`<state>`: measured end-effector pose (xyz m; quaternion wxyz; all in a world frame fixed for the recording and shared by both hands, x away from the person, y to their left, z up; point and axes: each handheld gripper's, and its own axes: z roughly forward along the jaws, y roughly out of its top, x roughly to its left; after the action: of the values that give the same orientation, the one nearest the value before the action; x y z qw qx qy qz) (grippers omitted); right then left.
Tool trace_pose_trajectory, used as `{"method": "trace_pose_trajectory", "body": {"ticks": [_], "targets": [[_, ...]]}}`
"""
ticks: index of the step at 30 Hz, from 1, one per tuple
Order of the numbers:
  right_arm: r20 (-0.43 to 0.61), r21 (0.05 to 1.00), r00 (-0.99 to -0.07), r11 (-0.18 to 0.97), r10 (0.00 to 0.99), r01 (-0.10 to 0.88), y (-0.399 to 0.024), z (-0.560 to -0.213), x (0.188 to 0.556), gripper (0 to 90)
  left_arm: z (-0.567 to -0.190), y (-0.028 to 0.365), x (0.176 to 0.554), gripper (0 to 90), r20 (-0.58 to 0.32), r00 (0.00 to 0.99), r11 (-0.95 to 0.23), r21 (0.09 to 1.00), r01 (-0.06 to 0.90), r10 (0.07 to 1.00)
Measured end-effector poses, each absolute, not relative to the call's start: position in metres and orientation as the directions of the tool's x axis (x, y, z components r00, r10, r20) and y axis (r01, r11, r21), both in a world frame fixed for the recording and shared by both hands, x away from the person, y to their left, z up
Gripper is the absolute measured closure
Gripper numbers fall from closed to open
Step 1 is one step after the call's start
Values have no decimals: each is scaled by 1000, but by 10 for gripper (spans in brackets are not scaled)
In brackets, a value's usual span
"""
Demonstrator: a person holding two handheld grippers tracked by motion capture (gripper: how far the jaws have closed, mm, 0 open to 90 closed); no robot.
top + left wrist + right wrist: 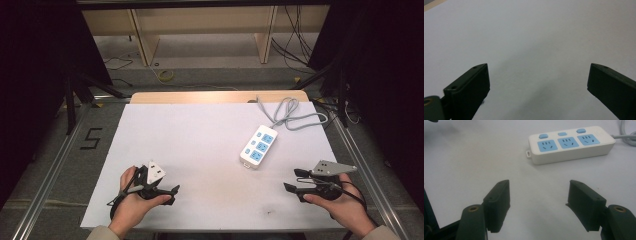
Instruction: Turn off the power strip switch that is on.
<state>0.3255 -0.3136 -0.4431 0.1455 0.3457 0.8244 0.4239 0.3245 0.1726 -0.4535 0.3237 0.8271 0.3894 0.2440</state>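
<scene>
A white power strip (258, 146) with three blue sockets and blue switches lies right of the table's middle, its grey cable (290, 114) coiled behind it. In the right gripper view the power strip (571, 143) lies ahead of the jaws, apart from them. My right gripper (294, 180) rests near the front right of the white table, open, nothing between its jaws (539, 197). My left gripper (174, 194) lies at the front left in a hand, pointing right, and is open over bare white surface (537, 75).
The white table top (200, 145) has a wooden strip (200, 96) along its far edge. Metal frame rails (55, 160) run down both sides. Beyond the table stand wooden shelf legs and loose cables on the floor.
</scene>
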Motion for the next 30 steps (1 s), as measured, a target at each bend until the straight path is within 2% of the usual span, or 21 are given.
{"method": "trace_pose_trajectory", "body": {"ticks": [4,7,18,19,20,22,30], "targets": [[47,802,-721,404,692,440,-313,-442,326,357,-454,173,324,44,165,575,-493,727,478,801],[42,802,-721,407,692,437,-313,-441,326,396,-454,174,325,47,169,575,-495,726,477,801],[-16,807,-705,426,709,410,-314,-434,331,761,-454,173,326,55,165,572,-490,729,478,804],[-16,807,-705,426,709,410,-314,-434,331,761,-454,173,326,55,164,570,-488,729,479,805],[-34,808,-699,431,714,401,-314,-432,332,833,-454,173,326,57,165,568,-488,730,479,806],[-48,807,-692,437,720,398,-313,-430,334,892,-454,174,326,59,166,568,-488,729,480,806],[-55,791,-691,454,720,410,-307,-427,341,900,-454,173,327,64,167,569,-490,727,480,805]]}}
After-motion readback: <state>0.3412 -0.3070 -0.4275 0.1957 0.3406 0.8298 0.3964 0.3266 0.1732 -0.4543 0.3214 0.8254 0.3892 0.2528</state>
